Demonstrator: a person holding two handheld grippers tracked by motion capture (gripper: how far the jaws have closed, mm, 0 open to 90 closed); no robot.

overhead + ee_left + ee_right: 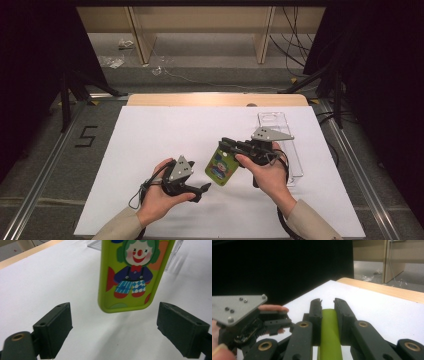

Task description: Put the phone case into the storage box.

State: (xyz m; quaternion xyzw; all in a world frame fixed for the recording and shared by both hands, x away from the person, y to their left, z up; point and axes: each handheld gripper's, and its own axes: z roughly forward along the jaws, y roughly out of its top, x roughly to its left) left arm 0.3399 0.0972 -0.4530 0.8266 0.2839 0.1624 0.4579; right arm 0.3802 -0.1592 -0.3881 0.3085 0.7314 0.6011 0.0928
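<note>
A lime-green phone case printed with a clown hangs just above the white sheet, held at its top edge by my right gripper, which is shut on it. In the right gripper view the case's green edge runs between the two black jaws. The left gripper view faces the clown picture head-on, the case's lower end hanging a little beyond the wide gap between that gripper's jaws. My left gripper is open, pointing right toward the case's bottom, not touching it.
A clear plastic tray lies on the white sheet behind and right of my right hand. The wooden table edge runs along the back. Cables and stands sit on the floor beyond.
</note>
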